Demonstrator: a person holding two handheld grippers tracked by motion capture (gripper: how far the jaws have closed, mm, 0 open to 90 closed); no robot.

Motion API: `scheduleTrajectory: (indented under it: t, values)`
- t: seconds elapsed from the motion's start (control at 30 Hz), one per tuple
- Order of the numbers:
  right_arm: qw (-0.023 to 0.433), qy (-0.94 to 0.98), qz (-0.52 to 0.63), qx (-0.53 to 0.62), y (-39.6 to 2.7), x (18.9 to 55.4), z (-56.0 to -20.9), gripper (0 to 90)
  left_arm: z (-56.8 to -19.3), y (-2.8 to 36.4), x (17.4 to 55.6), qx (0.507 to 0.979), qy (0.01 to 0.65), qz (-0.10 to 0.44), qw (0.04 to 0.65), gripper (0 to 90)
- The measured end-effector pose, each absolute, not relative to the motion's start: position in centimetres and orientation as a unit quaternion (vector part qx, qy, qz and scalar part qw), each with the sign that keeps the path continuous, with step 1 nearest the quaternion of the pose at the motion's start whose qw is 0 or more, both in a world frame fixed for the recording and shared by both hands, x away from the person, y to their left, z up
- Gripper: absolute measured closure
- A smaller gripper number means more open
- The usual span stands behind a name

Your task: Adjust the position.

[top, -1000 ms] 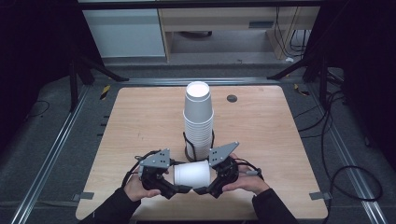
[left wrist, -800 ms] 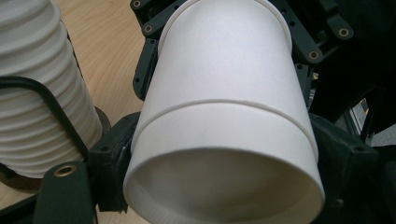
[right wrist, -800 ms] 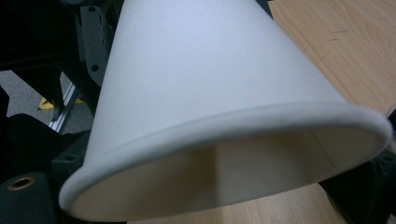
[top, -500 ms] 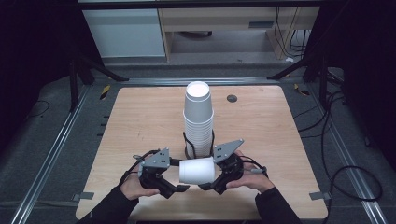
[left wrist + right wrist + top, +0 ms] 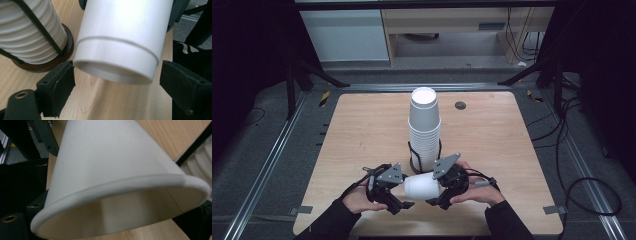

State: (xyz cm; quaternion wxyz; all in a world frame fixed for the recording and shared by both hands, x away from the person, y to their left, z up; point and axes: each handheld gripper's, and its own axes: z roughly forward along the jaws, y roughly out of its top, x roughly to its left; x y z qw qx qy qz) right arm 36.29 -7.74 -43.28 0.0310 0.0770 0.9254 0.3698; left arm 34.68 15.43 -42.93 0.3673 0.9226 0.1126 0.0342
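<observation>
A white paper cup (image 5: 422, 186) lies on its side just above the wooden table (image 5: 362, 130), near the front edge. My right gripper (image 5: 439, 192) is shut on its rim end; in the right gripper view the wide rim (image 5: 120, 187) is close up and hides most of the jaws. My left gripper (image 5: 404, 194) is at the cup's base. Its jaws have just been opening, and its pads (image 5: 58, 87) stand apart on either side of the cup's base (image 5: 117, 50) without pressing it. Just behind stands a tall stack of white cups (image 5: 424, 130) in a black wire holder (image 5: 40, 27).
A small black disc (image 5: 460, 105) lies on the table at the far right of the stack. Metal rails (image 5: 267, 165) run along both sides of the table, with cables (image 5: 582, 185) on the floor at the right.
The left gripper's jaws have spread off the cup's base. The cup stays in the right gripper, and both hands are almost where they were.
</observation>
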Motion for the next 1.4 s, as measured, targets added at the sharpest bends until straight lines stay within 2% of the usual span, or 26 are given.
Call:
scheduleTrajectory:
  t: [0.47, 0.63, 1.0, 1.13, 1.4]
  values:
    - [0.022, 0.933, 0.356, 0.055, -5.8, 36.1, -43.9, 7.7, -43.3, 14.7, 34.4, 0.929, 0.099, 0.030, 0.355, 14.5]
    - [0.016, 0.930, 0.365, 0.050, -5.4, 35.8, -43.6, 7.6, -43.4, 14.6, 34.2, 0.932, 0.091, 0.035, 0.348, 20.1]
    - [0.012, 0.927, 0.371, 0.043, -5.3, 35.8, -43.8, 5.8, -43.3, 14.7, 34.2, 0.934, 0.087, 0.031, 0.344, 21.6]
    - [0.003, 0.919, 0.390, 0.052, -5.6, 35.9, -43.5, 4.9, -43.0, 15.2, 34.3, 0.930, 0.090, 0.025, 0.355, 21.6]
    - [0.017, 0.895, 0.440, 0.078, -7.6, 36.4, -42.0, 4.0, -42.0, 17.3, 35.2, 0.910, 0.118, 0.029, 0.396, 21.4]
